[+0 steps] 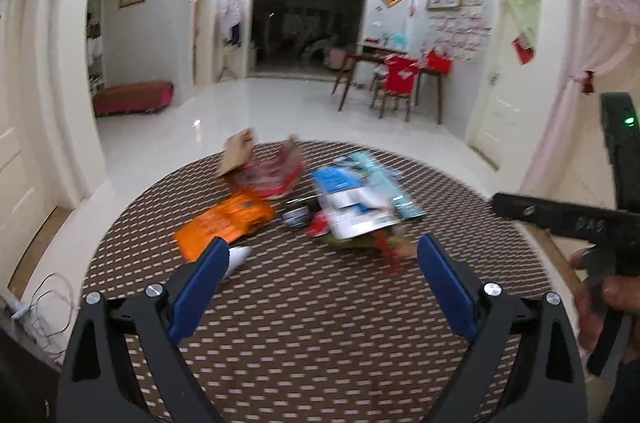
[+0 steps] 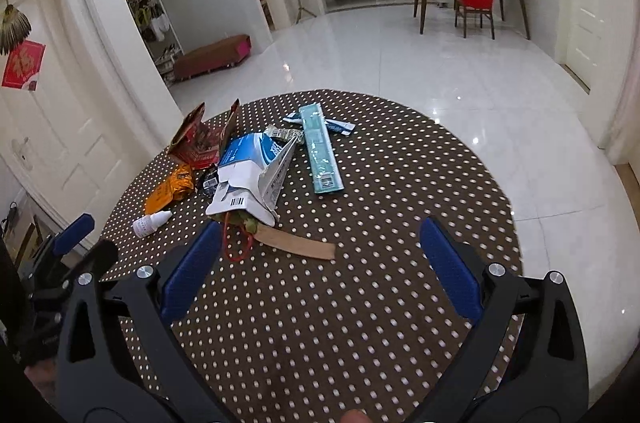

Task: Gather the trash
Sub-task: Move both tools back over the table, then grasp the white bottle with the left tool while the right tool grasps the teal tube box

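Brown dotted surface carries the trash, heaped ahead and left of the right tongs; left tongs face it more squarely. Both are spread, empty. The teal box runs lengthwise away.

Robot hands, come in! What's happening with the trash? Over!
Left gripper open, empty. Right gripper open, empty. Trash pile untouched on dotted table. Path clear.
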Tool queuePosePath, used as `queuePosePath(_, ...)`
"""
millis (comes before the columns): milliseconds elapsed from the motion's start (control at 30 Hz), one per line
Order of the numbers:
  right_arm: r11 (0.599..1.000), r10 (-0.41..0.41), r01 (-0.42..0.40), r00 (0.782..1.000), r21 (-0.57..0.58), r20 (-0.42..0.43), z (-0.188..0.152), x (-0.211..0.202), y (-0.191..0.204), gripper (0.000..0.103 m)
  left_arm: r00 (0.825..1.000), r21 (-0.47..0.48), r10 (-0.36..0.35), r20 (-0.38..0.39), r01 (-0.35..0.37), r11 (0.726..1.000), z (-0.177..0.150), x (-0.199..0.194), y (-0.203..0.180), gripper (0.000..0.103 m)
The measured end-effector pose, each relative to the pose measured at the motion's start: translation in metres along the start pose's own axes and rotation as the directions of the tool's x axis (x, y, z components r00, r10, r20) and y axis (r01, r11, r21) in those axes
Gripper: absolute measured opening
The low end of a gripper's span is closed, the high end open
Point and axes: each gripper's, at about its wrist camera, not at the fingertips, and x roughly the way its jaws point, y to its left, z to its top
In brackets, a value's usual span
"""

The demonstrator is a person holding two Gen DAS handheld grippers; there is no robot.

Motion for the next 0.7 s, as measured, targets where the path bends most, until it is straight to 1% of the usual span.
queuePosePath(100,1.0,-0.005,0.005,1.0,-0.016,-0.023,0.003,0.016,0.003,0.097,0.998,0.005,0.052,-0.041,-0.051,0.999,-0.003,0.011,0.024,0.093)
queuePosePath(200,0.999,-0.004,0.002,0.999,-0.034,-0.05,0.005,0.036,0.01,0.097,0.99,0.032,0.1,-0.103,-0.097,0.995,-0.007,0.027,0.047,0.093)
queuePosePath(333,0.999,-0.009,0.005,0.996,-0.051,-0.084,0.008,0.057,0.011,0.097,0.977,0.067,0.123,-0.174,-0.113,0.991,-0.012,0.046,0.065,0.093)
queuePosePath(467,0.998,-0.017,0.01,0.994,-0.062,-0.111,0.012,0.078,0.011,0.097,0.965,0.117,0.14,-0.223,-0.116,0.986,-0.015,0.064,0.069,0.093)
queuePosePath(500,0.998,-0.022,0.014,0.993,-0.067,-0.117,0.013,0.083,0.011,0.097,0.963,0.122,0.131,-0.235,-0.105,0.987,-0.015,0.069,0.069,0.087)
queuePosePath(533,0.997,-0.029,0.02,0.992,-0.075,-0.124,0.014,0.088,0.011,0.097,0.958,0.119,0.107,-0.265,-0.078,0.99,-0.016,0.074,0.069,0.081)
queuePosePath(567,0.996,-0.037,0.026,0.991,-0.081,-0.129,0.015,0.092,0.011,0.097,0.954,0.112,0.081,-0.288,-0.051,0.992,-0.016,0.079,0.07,0.069)
queuePosePath(600,0.996,-0.047,0.035,0.99,-0.087,-0.135,0.017,0.098,0.009,0.097,0.951,0.11,0.078,-0.3,-0.047,0.993,-0.015,0.083,0.07,0.06)
queuePosePath(633,0.995,-0.054,0.042,0.989,-0.089,-0.139,0.019,0.101,0.008,0.097,0.945,0.107,0.069,-0.32,-0.036,0.994,-0.015,0.088,0.07,0.055)
queuePosePath(667,0.995,-0.061,0.048,0.988,-0.093,-0.144,0.021,0.106,0.007,0.097,0.944,0.108,0.062,-0.325,-0.028,0.994,-0.015,0.09,0.07,0.05)
queuePosePath(700,0.993,-0.073,0.058,0.986,-0.103,-0.149,0.024,0.112,0.006,0.097,0.945,0.113,0.056,-0.321,-0.02,0.993,-0.014,0.091,0.069,0.04)
